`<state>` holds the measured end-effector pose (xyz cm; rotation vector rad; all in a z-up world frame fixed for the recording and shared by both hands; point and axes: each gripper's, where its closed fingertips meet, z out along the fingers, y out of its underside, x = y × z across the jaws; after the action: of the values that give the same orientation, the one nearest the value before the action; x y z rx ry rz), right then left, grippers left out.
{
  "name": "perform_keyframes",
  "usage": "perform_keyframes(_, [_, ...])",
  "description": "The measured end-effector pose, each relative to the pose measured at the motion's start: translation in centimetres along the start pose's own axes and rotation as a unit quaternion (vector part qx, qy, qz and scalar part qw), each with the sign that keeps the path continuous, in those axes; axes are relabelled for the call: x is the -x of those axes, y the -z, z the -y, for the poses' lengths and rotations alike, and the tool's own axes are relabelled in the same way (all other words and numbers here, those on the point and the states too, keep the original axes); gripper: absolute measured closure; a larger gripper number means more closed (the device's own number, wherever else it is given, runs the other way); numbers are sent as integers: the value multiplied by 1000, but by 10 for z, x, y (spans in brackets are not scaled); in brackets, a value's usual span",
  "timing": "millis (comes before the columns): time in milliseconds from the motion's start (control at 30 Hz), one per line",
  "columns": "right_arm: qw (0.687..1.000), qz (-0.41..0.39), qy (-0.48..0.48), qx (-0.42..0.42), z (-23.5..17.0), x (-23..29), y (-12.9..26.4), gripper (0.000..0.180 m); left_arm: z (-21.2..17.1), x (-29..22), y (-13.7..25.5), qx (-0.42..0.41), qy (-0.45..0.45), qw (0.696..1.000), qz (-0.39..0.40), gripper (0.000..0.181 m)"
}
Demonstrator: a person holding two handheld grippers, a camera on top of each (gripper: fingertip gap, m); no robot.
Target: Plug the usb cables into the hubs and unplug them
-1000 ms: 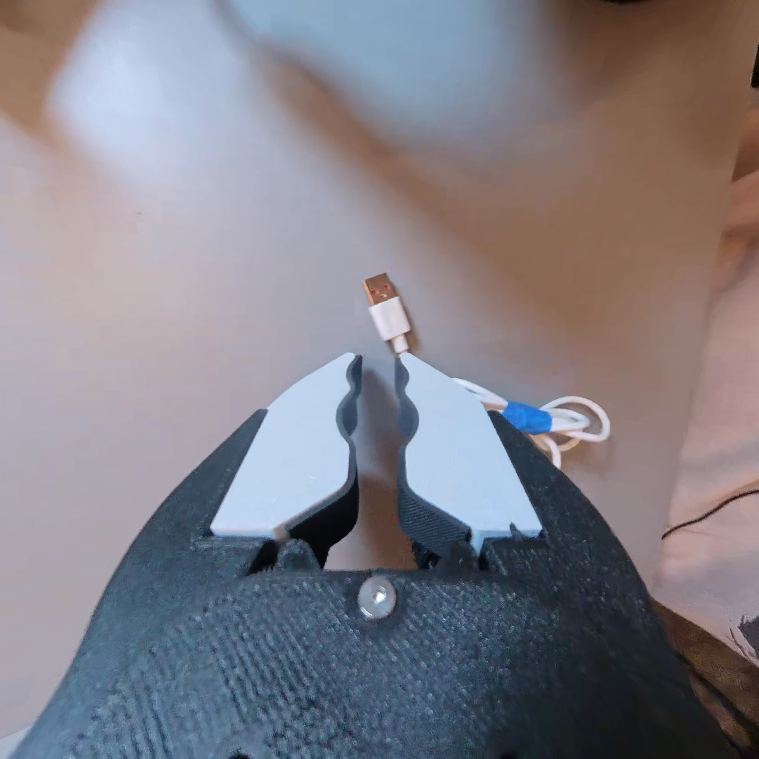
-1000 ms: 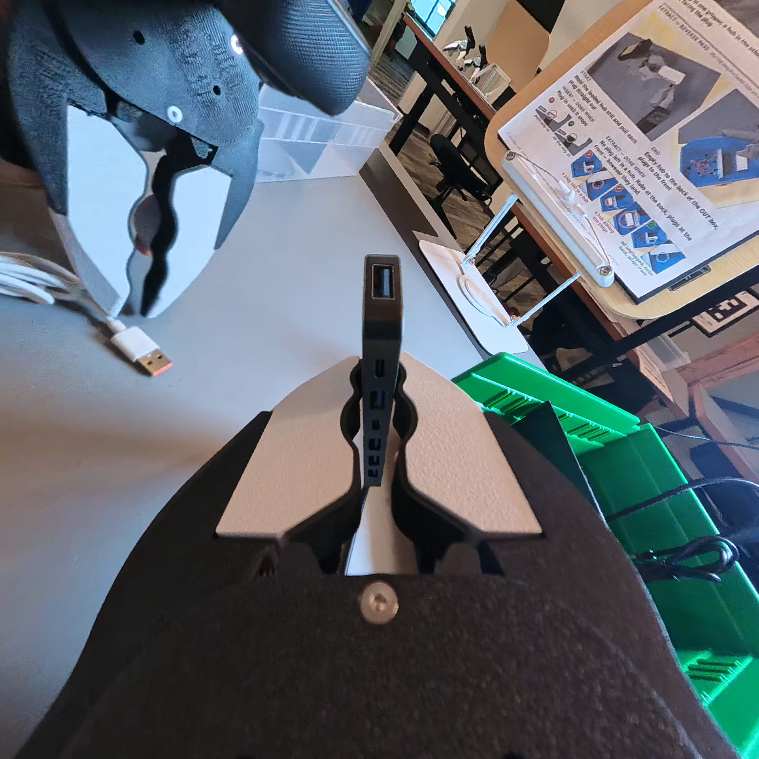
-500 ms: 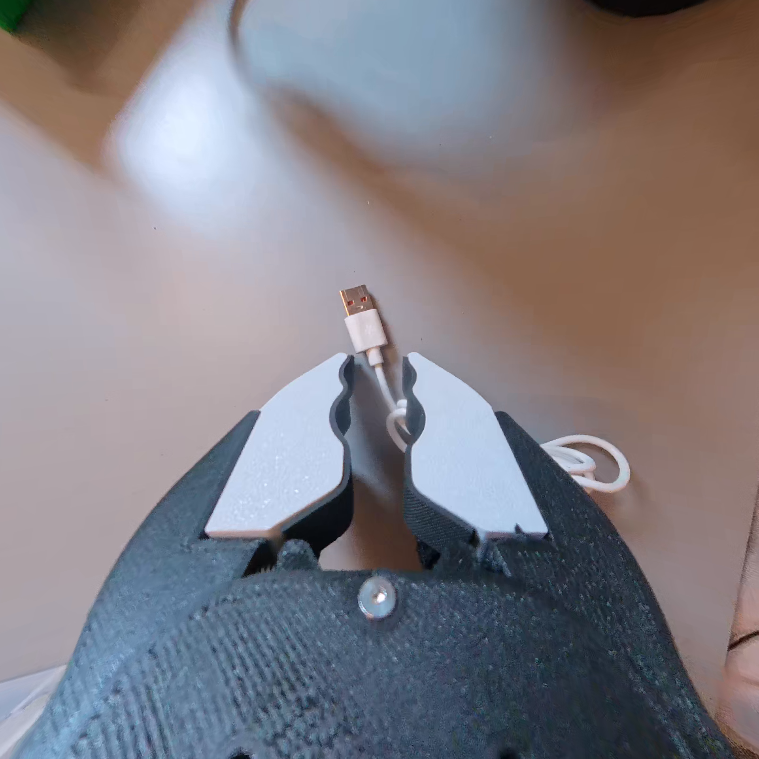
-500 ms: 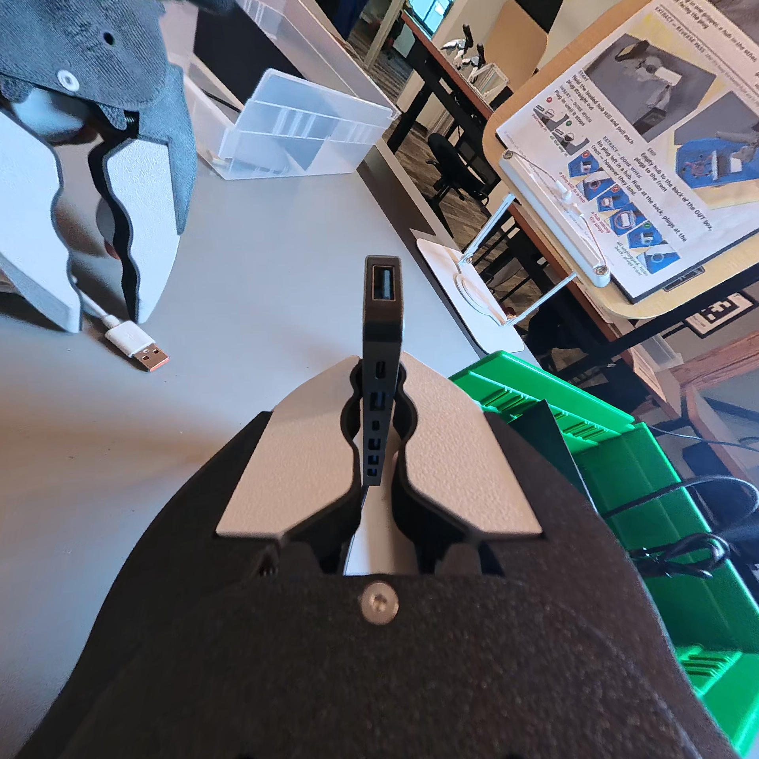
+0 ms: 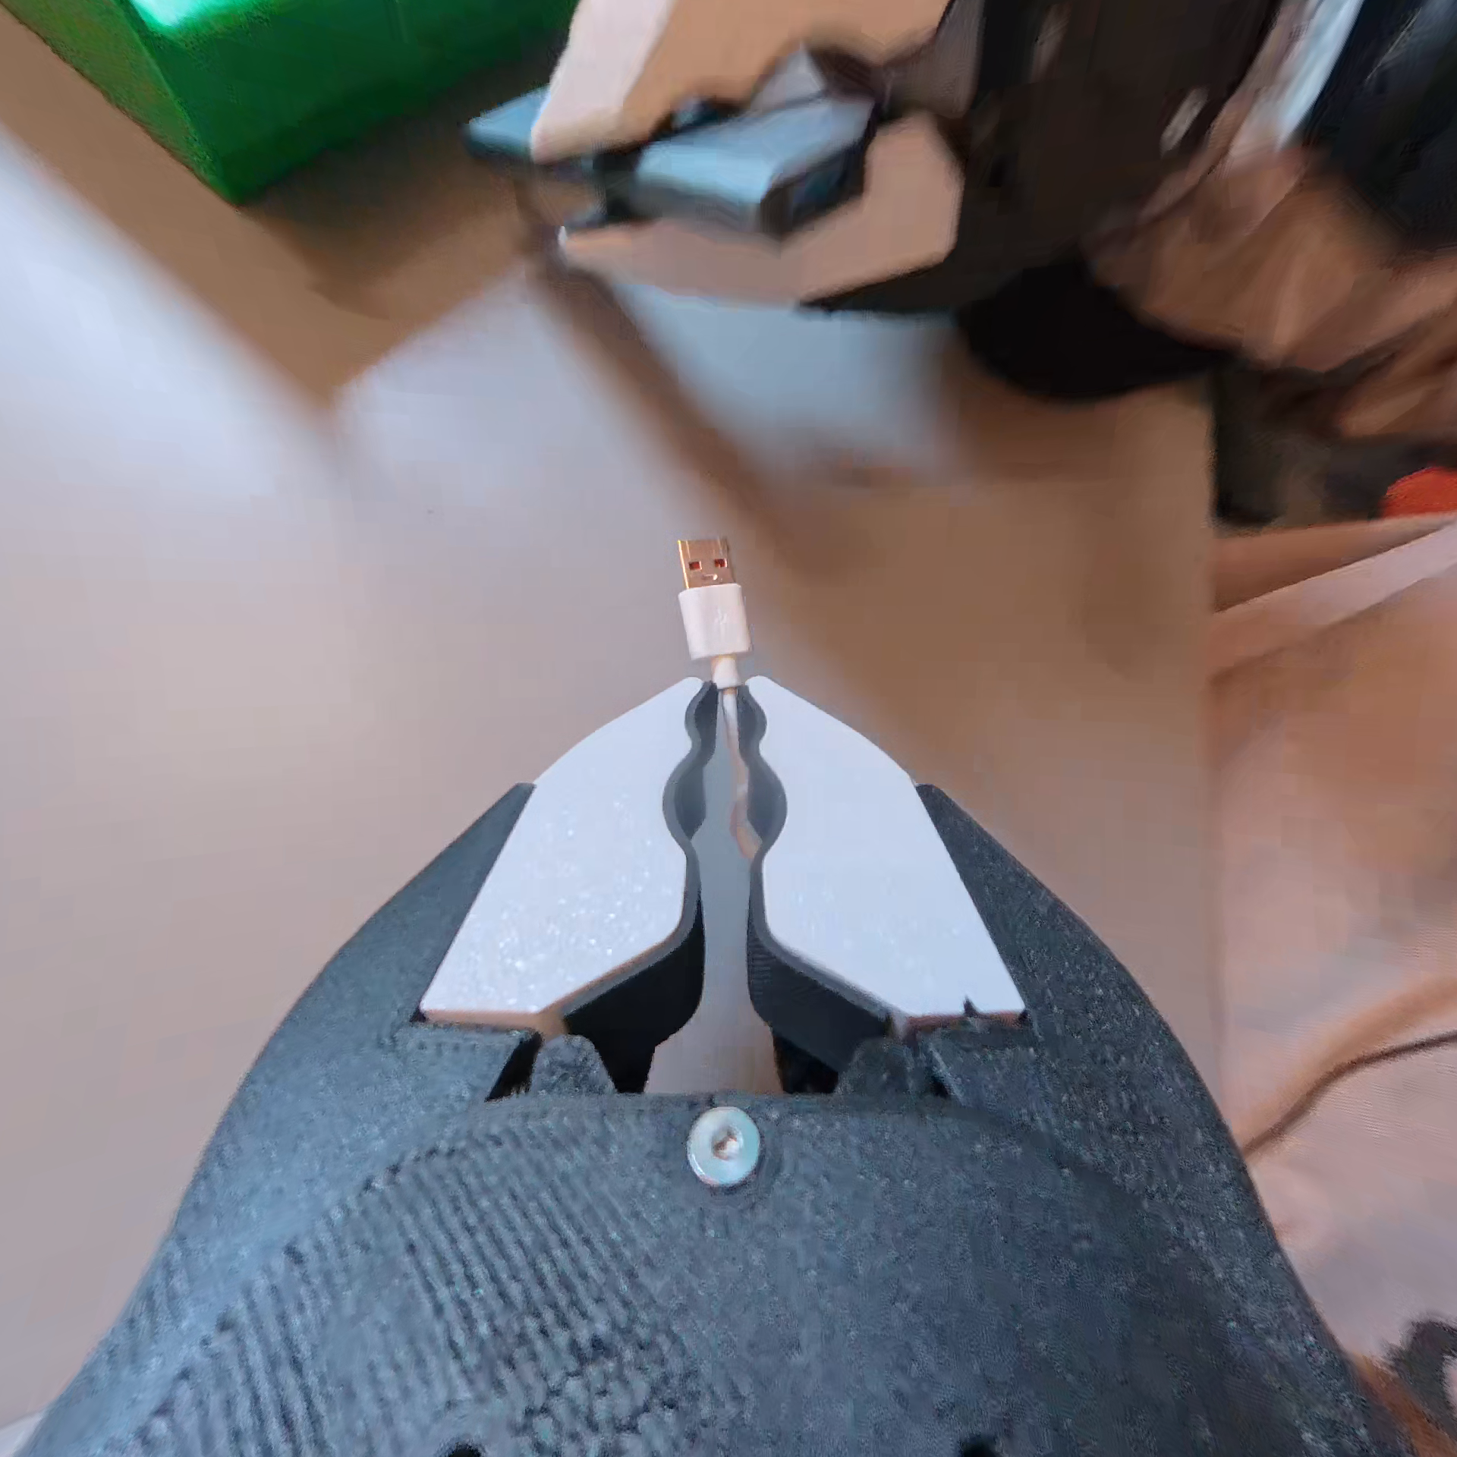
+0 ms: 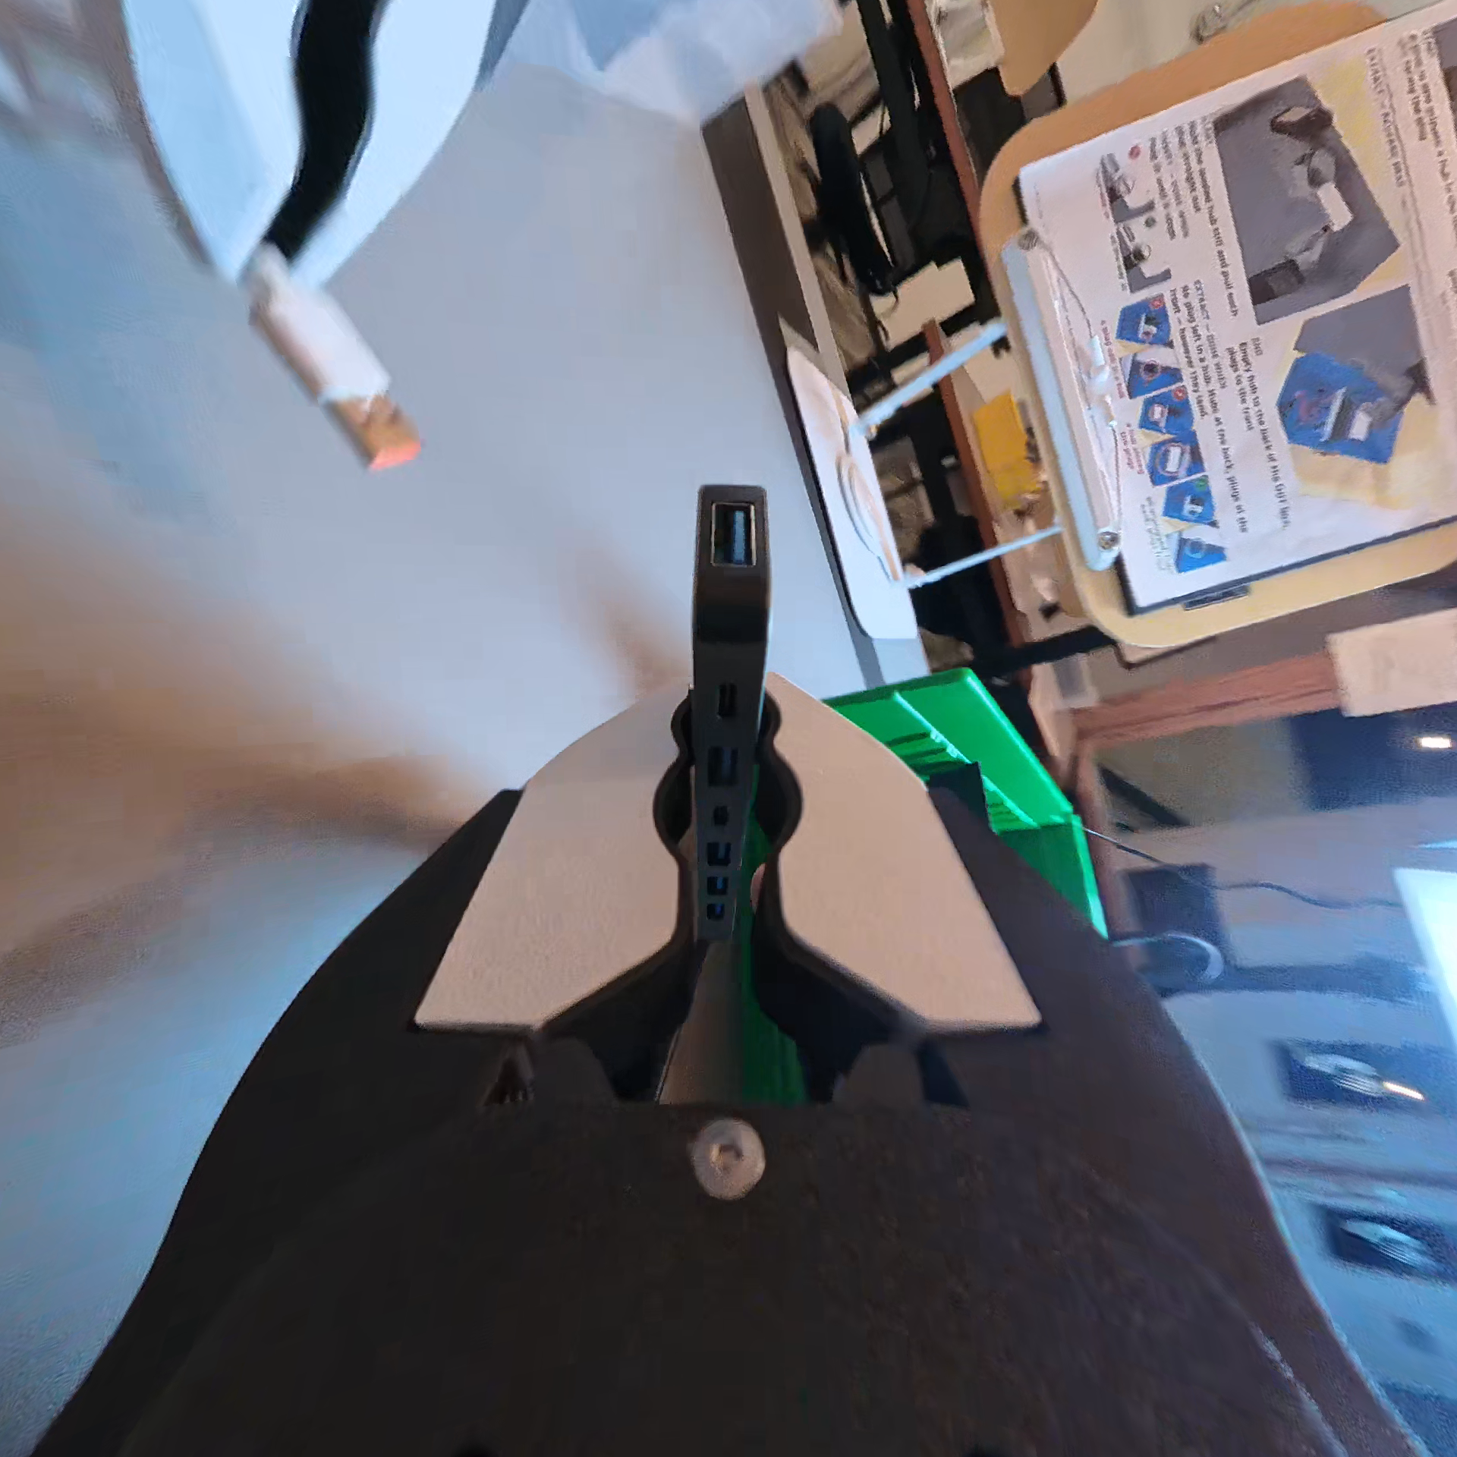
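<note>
My left gripper (image 5: pixel 724 687) is shut on the white USB cable just behind its plug (image 5: pixel 713 605), which sticks out forward, lifted off the table. My right gripper (image 6: pixel 729 698) is shut on a black USB hub (image 6: pixel 729 583), held edge-up with its end port facing away. In the right wrist view the plug (image 6: pixel 331 370) hangs blurred at upper left, held by the left gripper (image 6: pixel 260 244), apart from the hub. In the left wrist view the hub (image 5: pixel 709 169) and right gripper show blurred at the top.
A green bin (image 6: pixel 978 757) stands at the table's right edge and shows in the left wrist view (image 5: pixel 299 79) at top left. A stand with an instruction sheet (image 6: pixel 1253 315) is beyond the table (image 6: pixel 552 394). A person's sleeve (image 5: pixel 1332 749) is at right.
My left gripper closed on the cable behind the plug and lifted it off the table. Both grippers turned toward each other, so plug and hub now face one another.
</note>
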<state>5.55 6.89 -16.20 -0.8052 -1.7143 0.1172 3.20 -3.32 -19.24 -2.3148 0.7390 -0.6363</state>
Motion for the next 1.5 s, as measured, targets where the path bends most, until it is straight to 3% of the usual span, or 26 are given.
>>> perform_keyframes(33, [999,-13,34,25,-5,1,-5,168,7,-2,4,-11,15,1000,-19,175])
perform_keyframes(167, [984,-43,149,87,-16,11,-24,168,18,3,7,-24,28,999,-24,175])
perform_keyframes(367, [971,-58,203,116,-9,20,-42,168,8,8,-1,-33,68,997,-25,175])
perform_keyframes(700, [964,-63,214,147,-14,21,-47,168,8,17,-4,-42,114,992,-23,175])
perform_keyframes(900, [963,-63,219,145,-16,22,-46,168,16,11,-2,-62,152,984,-67,176])
perform_keyframes(1167, [965,-65,211,141,-15,22,-45,168,8,14,-6,-33,137,989,-37,176])
perform_keyframes(1500, [964,-67,221,130,-11,23,-43,168,7,11,-8,-33,153,986,-56,176])
